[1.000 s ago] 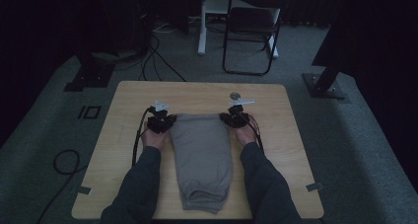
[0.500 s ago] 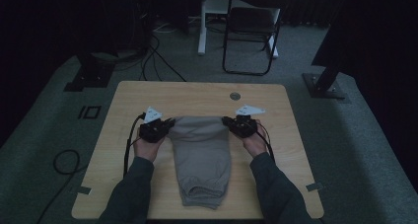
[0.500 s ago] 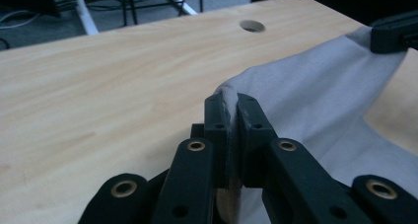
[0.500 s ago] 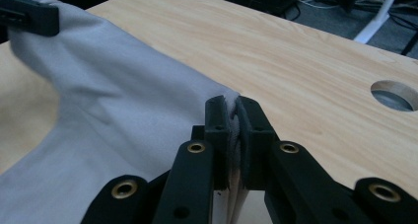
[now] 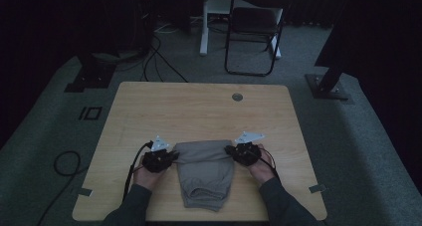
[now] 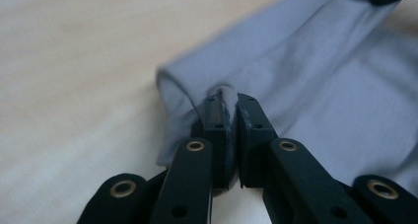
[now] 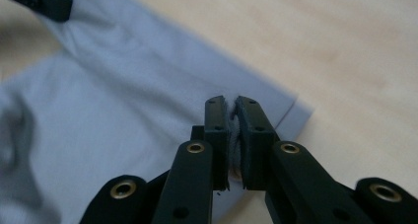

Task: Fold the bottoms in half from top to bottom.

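Both hand-held grippers pinch the grey garment: my left hand-held gripper (image 5: 169,159) has its jaws pressed together on a fold at the left end of the garment's far edge, and my right hand-held gripper (image 5: 234,151) clamps the right end of that same edge. Seen from the left gripper view, a small ridge of cloth (image 6: 224,93) bulges between the closed jaws of the left one (image 6: 231,115); from the right gripper view, a pinch of fabric (image 7: 232,120) shows between the jaws of the right one (image 7: 232,118). Folded over on itself, the grey garment (image 5: 206,173) lies on the near half of the wooden surface (image 5: 199,106), between my two hands, its bunched end toward the near edge.
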